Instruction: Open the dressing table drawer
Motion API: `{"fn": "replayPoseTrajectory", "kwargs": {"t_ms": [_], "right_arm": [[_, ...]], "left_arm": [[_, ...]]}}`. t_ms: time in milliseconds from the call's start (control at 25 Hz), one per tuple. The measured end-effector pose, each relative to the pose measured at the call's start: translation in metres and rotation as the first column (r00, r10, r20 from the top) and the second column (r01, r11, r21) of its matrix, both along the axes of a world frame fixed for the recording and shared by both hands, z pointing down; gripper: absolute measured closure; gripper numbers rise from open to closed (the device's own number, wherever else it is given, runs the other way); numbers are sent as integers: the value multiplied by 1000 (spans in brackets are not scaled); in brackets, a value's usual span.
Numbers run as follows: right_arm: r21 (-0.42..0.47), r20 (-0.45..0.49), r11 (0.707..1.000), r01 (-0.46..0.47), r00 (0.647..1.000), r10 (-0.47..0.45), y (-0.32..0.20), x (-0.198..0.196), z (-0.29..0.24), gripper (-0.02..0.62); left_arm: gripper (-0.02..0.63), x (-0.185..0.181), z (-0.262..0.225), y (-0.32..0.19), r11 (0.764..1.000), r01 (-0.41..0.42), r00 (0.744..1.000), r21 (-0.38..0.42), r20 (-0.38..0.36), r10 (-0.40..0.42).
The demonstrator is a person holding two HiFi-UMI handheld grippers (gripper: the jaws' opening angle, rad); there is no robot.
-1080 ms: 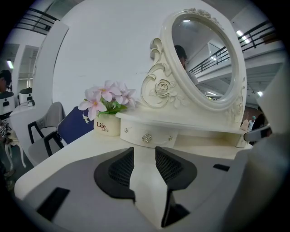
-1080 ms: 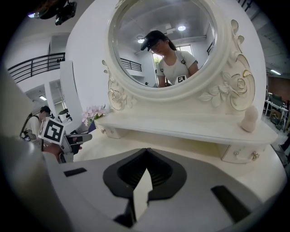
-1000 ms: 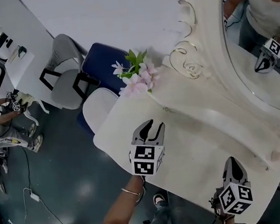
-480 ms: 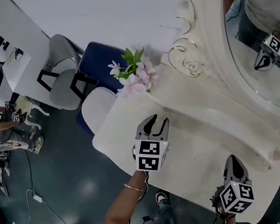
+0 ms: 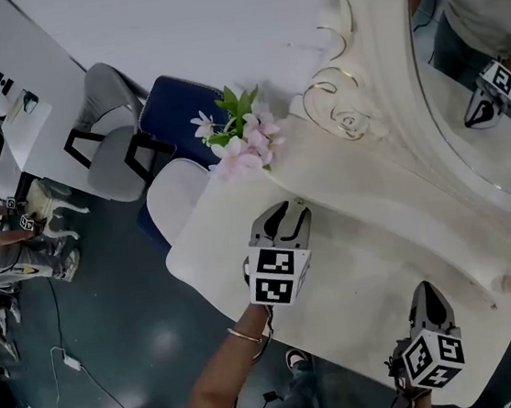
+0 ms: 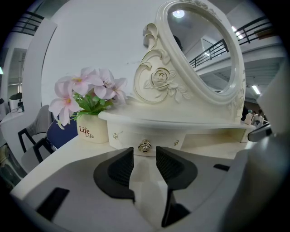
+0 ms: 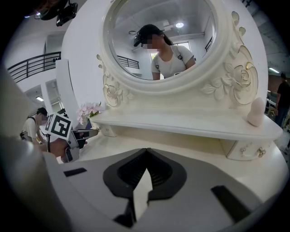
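The person's left arm (image 5: 217, 383) reached out over the dressing table (image 5: 365, 268). It held the left gripper (image 5: 286, 211) pointed at the shelf under the mirror (image 5: 475, 70). The right gripper (image 5: 427, 303) sat low by the table's near edge. Only the left gripper view showed the little drawer (image 6: 129, 137), closed, beside the flower pot (image 6: 93, 131). The left claw was partly open and held nothing. The drawer's shiny knob (image 6: 145, 146) was just past its tips, not touched. The right claw was pressed together and empty.
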State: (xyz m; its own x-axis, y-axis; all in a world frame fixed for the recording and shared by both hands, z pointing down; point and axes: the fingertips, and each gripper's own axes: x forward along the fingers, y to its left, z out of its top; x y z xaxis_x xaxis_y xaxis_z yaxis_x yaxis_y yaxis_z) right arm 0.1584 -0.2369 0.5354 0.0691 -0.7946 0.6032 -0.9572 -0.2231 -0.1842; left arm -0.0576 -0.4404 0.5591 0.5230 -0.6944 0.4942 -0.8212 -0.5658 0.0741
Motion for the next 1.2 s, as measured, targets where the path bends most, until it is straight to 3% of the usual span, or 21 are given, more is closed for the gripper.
{"fn": "replayPoseTrajectory", "kwargs": {"t_ms": [880,1200], "right_arm": [[-11,13,1000,-3,1000,4,-4,5,8,588],[-17,16,1000,-5,1000,5,-2,7,9,588]], "left_arm": [[442,10,8,-13,1000,-19,1000,-7,23,19],[474,10,6,-13,1000,-16,999,-21,41,17]]}}
